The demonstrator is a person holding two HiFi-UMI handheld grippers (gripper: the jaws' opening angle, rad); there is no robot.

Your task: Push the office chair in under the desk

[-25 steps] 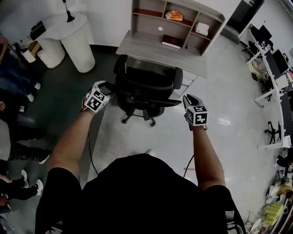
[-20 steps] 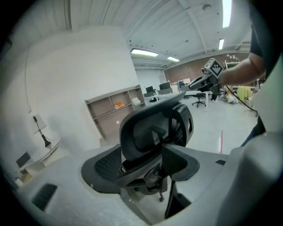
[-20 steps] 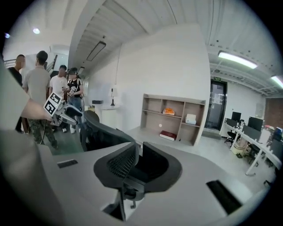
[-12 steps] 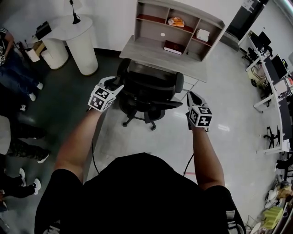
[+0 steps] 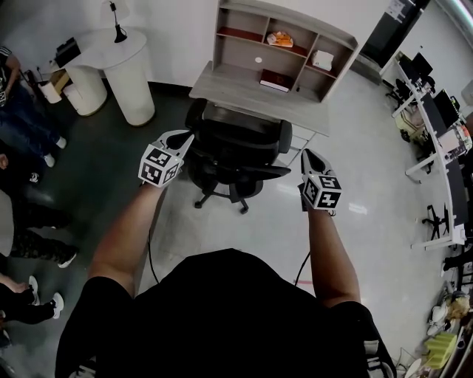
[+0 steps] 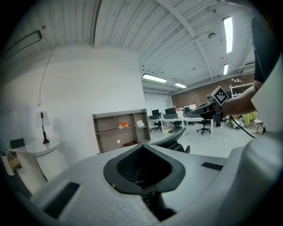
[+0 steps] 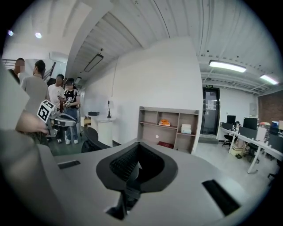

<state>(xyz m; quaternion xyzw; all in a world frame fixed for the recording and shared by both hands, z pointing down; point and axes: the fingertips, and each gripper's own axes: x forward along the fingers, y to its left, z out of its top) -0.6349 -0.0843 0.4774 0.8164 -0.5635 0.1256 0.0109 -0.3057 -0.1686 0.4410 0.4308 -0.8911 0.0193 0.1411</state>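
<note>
Listing what I see from the remote station.

- Office chair (image 5: 235, 144): black, on the floor (image 5: 185, 236). It stands right up against the front edge of the desk (image 5: 244, 85) with its backrest towards me. The wheeled base shows below the seat on my side. I cannot tell how far the seat reaches under the top.
- Desk: pale wood, set against the wall. It carries a shelf unit (image 5: 295, 22) with a red book (image 5: 275, 80) at its foot.
- Left gripper (image 5: 186, 137): held at the chair's left side, just beside the backrest edge. I cannot confirm contact. Its jaws have just been closing and meet, with nothing between them.
- Right gripper (image 5: 306, 155): held to the right of the chair and apart from it. Its jaws have also just been closing and are together, with nothing between them.
- White round stand (image 5: 129, 74): left of the desk, with a small lamp (image 5: 112, 18) on top.
- Bystanders (image 5: 18, 96): at the left edge of the head view.
</note>
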